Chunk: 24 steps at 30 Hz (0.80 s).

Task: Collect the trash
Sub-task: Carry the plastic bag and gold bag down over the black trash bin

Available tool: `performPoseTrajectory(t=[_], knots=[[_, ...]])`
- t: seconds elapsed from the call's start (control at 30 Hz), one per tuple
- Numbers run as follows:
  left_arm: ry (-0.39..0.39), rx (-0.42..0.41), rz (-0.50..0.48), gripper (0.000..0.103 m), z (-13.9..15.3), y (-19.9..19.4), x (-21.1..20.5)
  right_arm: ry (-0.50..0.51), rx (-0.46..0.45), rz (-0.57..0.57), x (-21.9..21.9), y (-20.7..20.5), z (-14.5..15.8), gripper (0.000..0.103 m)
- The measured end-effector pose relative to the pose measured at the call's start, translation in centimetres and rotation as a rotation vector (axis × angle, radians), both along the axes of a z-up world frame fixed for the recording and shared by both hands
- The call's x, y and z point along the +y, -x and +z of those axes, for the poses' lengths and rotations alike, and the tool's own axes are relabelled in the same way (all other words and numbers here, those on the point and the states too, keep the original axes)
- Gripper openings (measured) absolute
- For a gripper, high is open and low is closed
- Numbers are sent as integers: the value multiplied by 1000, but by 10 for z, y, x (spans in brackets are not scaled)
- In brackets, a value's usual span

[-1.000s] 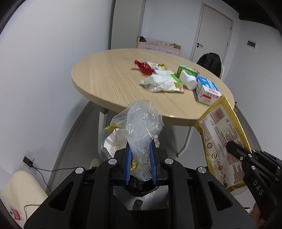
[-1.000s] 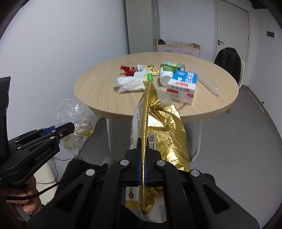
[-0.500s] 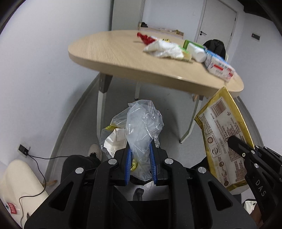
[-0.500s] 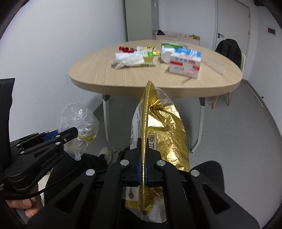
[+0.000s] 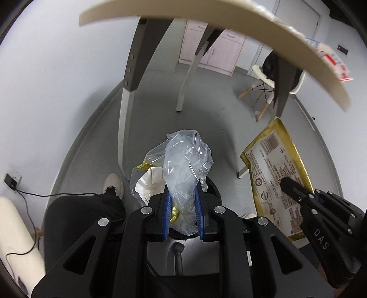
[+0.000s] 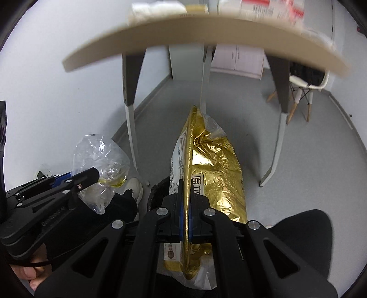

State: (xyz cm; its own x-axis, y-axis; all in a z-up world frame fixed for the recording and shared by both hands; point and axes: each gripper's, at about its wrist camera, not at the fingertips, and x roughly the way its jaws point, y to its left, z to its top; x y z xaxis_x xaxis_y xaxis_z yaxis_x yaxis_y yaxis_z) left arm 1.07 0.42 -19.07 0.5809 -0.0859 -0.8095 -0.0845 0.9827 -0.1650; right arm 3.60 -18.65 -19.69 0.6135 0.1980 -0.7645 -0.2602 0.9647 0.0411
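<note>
My left gripper (image 5: 182,197) is shut on a crumpled clear plastic bag (image 5: 185,160) with paper and yellow scraps inside; it also shows in the right wrist view (image 6: 101,160). My right gripper (image 6: 186,197) is shut on the edge of a gold foil snack bag (image 6: 213,165), also seen at the right of the left wrist view (image 5: 275,169). Both are held low, below the round wooden table's edge (image 5: 252,25). A dark bin rim (image 6: 158,190) shows just under the gold bag.
Grey table legs (image 5: 130,68) stand ahead over the grey floor. Trash on the tabletop shows only at the table's edge (image 6: 263,9). A white chair with a black backpack (image 5: 275,68) stands at the back right. A person's shoe (image 5: 113,183) and a wall cable are at the left.
Both grippers have dropped from above the tabletop to below its edge, with the plastic bag and the gold bag still held. The views now look under the table.
</note>
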Motion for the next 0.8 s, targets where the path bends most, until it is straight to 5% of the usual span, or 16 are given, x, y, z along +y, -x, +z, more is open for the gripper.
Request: performPoseTrajectory(t=[0.3, 0.8], knots=[[14, 75, 12, 17, -56, -35, 12, 16, 111, -19, 4, -46, -62, 1], [1, 148, -23, 17, -116, -62, 19, 30, 204, -70, 19, -80, -114, 1]])
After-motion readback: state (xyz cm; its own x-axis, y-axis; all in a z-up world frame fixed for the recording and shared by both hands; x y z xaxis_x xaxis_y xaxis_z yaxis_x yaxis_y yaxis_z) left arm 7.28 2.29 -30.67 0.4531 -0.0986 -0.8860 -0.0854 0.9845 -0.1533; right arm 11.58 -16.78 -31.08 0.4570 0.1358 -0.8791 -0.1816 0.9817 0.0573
